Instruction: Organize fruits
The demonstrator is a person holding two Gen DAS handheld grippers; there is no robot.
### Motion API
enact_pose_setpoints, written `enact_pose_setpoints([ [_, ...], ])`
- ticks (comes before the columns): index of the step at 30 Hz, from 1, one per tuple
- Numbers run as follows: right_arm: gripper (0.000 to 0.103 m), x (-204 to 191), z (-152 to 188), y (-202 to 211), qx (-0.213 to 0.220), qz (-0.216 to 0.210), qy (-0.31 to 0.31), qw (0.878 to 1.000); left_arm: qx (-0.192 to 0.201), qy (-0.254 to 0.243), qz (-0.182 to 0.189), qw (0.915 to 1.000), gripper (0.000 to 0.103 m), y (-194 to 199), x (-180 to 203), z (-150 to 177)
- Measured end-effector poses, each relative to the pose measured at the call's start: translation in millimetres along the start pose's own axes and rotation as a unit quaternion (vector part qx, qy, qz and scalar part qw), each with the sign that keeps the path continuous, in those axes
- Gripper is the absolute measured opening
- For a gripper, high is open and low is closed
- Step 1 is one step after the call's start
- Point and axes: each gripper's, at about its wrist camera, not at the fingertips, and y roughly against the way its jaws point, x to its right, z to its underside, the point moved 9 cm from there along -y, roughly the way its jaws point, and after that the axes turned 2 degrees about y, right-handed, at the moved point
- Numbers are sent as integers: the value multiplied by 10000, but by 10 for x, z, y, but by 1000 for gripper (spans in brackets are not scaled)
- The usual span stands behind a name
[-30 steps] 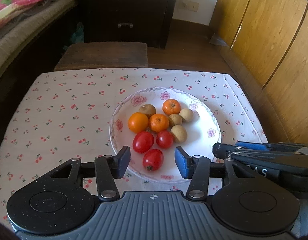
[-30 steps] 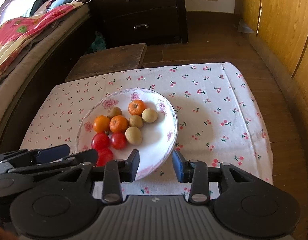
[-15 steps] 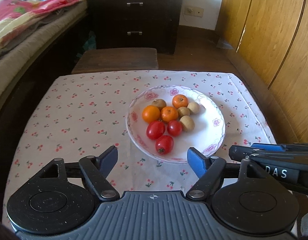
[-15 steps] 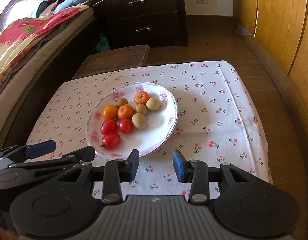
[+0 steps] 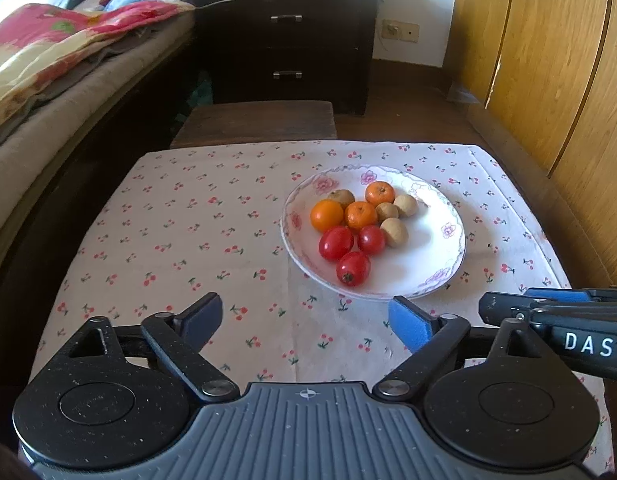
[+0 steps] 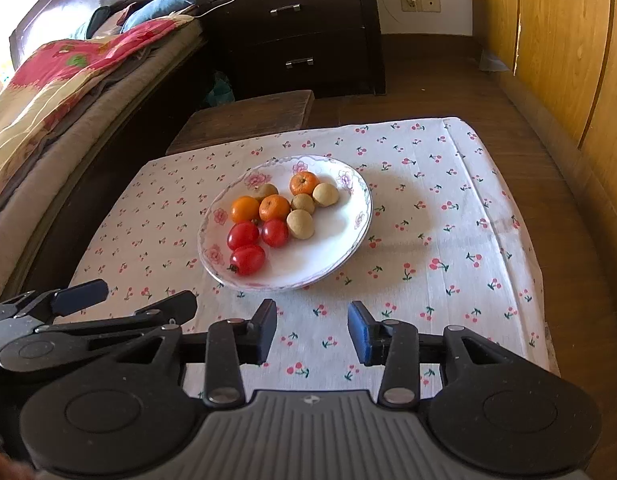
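A white plate with a floral rim (image 5: 428, 256) sits on the cherry-print tablecloth (image 5: 188, 240). It holds three red tomatoes (image 5: 352, 268), three oranges (image 5: 327, 215) and several small brown fruits (image 5: 394, 232). My left gripper (image 5: 306, 316) hovers short of the plate's near edge. Its jaws are opening wide and only cloth shows between them. In the right wrist view the plate (image 6: 328, 240) lies ahead and to the left, its tomatoes (image 6: 247, 259) nearest. My right gripper (image 6: 313, 320) stands over bare cloth in front of it, jaws opening slightly around a narrow, empty gap.
A dark wooden stool (image 5: 252, 124) stands just beyond the table's far edge. A bed with a red and yellow blanket (image 5: 48, 52) runs along the left. A dark chest of drawers (image 5: 286, 48) is at the back. Wooden wardrobe doors (image 5: 548, 80) line the right.
Both grippers have drawn back from the plate, which now looks smaller and farther off. The left jaws have spread from around the nearest tomato to wide apart. That tomato rests on the plate.
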Motion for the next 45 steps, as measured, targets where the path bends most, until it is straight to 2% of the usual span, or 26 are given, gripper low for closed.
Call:
enact_pose_setpoints([
  [4,41,-19,69,27,-15,-4,14,10000,39,-42,-65,10000,96,52,-3,55],
  [8,41,-2,143,68,-24,16,-7,10000,80,-97,-165,9998,102,94,-19,113],
  [13,41,0,216,112,-26,14,-45,10000,142,-56,-137,9998,103,162,-35,161],
  [25,41,-56,404,237,3,-39,-45,10000,235,-339,-391,9984,103,354,-35,306],
  [45,42,-122,701,484,65,-99,-81,9999,192,-155,-131,9996,103,575,-57,556],
])
